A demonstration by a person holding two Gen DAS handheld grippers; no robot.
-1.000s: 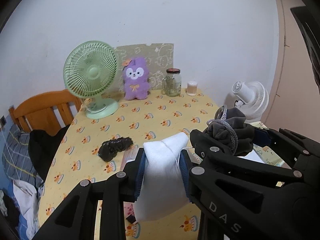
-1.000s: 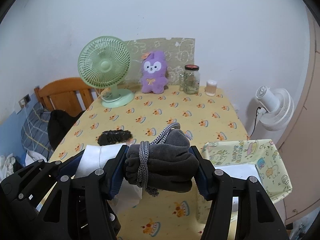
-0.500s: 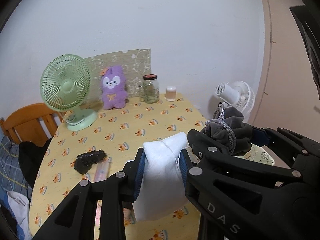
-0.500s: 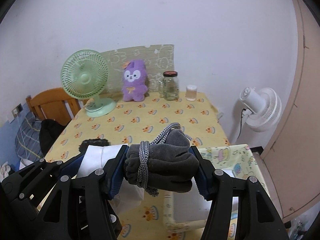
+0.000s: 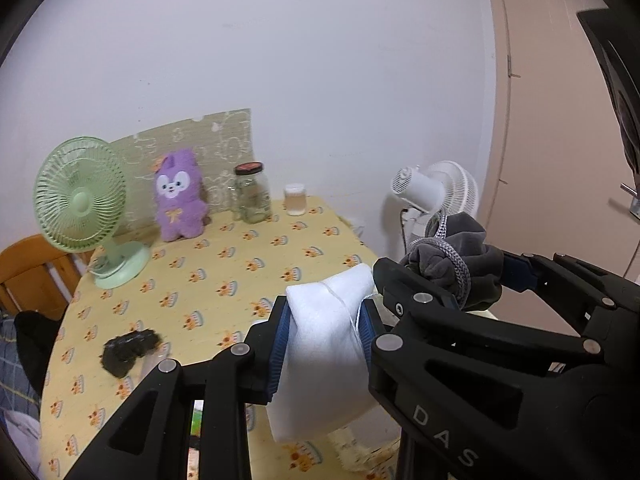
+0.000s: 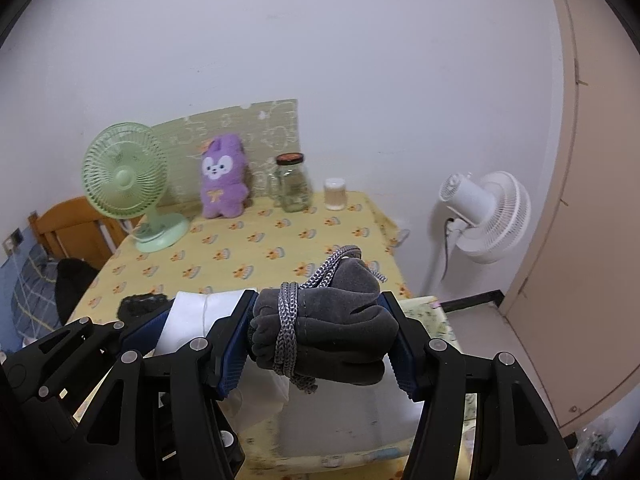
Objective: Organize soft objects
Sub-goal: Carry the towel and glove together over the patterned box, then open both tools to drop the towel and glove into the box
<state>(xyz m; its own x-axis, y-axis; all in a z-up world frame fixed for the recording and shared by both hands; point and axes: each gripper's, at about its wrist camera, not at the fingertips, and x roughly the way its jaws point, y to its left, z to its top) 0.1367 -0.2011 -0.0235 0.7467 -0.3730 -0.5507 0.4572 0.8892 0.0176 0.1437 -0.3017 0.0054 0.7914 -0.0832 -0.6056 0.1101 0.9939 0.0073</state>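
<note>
A: Why are both bundles up in the air, side by side?

B: My guess is they're being carried together toward the patterned fabric bin (image 6: 430, 312) whose pale inside shows right under the right tool (image 6: 322, 338). Holding them clear of the surface (image 5: 248, 276) keeps the hanging ends from dragging across the yellow cloth.

A: What has each tool got?

B: The left tool (image 5: 322, 336) is closed partway on a white folded cloth (image 5: 320, 360); its blue pads pinch the cloth near the top, and the rest hangs loose below. The right tool stands wider, clamped on a grey fleece bundle (image 6: 340, 328), one pad on each side.

A: How does the grey one look?

B: Rolled into soft lobes and tied round with a grey braided cord (image 6: 288, 324), whose loose loop pokes out on top. It looks squashy, so the pads sink in a little.

A: Anything left on the surface?

B: A small dark item (image 5: 128, 354) lies near the left edge, too blurred to name. At the back stand a purple plush toy (image 5: 178, 200), a green fan (image 5: 80, 204) and a glass jar (image 5: 251, 194).
</note>
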